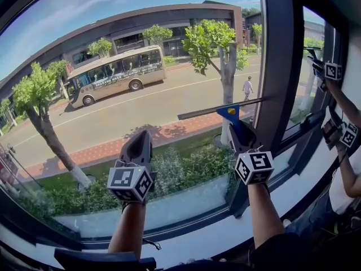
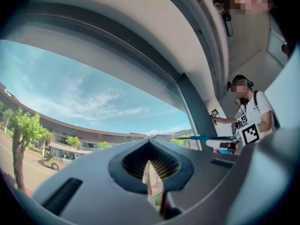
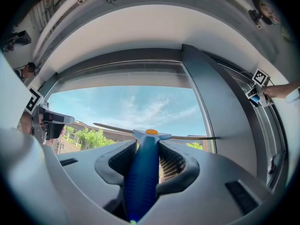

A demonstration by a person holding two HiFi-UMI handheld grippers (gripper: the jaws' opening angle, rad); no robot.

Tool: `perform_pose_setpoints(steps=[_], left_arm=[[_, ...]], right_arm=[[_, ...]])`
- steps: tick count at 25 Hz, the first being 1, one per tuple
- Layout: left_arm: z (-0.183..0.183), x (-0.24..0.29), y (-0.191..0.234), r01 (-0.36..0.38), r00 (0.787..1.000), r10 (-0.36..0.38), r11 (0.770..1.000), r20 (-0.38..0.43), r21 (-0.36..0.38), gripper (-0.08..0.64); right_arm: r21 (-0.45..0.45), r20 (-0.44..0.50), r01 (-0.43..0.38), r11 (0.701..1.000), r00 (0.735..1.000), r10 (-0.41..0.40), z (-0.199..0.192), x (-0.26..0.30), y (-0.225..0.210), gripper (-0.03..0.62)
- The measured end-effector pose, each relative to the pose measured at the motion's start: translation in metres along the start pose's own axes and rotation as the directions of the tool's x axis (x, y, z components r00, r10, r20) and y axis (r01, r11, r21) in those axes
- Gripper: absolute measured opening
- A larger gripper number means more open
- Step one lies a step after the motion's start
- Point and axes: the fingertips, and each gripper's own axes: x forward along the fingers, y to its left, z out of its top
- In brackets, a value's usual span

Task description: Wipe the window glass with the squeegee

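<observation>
The squeegee has a blue handle (image 3: 142, 177) with an orange dot and a long thin blade (image 1: 217, 110) that lies level against the window glass (image 1: 113, 112), near the dark upright frame (image 1: 279, 66). My right gripper (image 1: 241, 134) is shut on the handle below the blade, and the jaws press it from both sides (image 3: 145, 161). My left gripper (image 1: 139, 141) is raised toward the glass, lower and to the left of the blade. It is shut with only a thin slit between its jaws (image 2: 151, 168) and holds nothing. The left gripper view shows the squeegee (image 2: 201, 138) off to the right.
A pale sill (image 1: 186, 236) runs under the pane. Beyond the dark upright is a second pane, where another person (image 1: 341, 117) holds marker-cubed grippers against the glass. Outside are a road, a bus (image 1: 115, 72) and trees. A curved ceiling edge (image 3: 140, 36) hangs above.
</observation>
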Motion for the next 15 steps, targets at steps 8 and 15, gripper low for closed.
perform_pose_setpoints(steps=[8,15], left_arm=[[-0.012,0.003,-0.005,0.001,1.000,-0.001,1.000,-0.022,-0.025,0.000],[-0.020,0.011,-0.017,0.006,0.999,-0.007,0.999,-0.042,-0.036,0.000]], right_arm=[[-0.005,-0.015,-0.009,1.000,1.000,0.009,-0.012,-0.004,0.001,0.143],[-0.004,-0.058,-0.019,1.000,0.998,0.019,-0.029,-0.010,-0.005,0.143]])
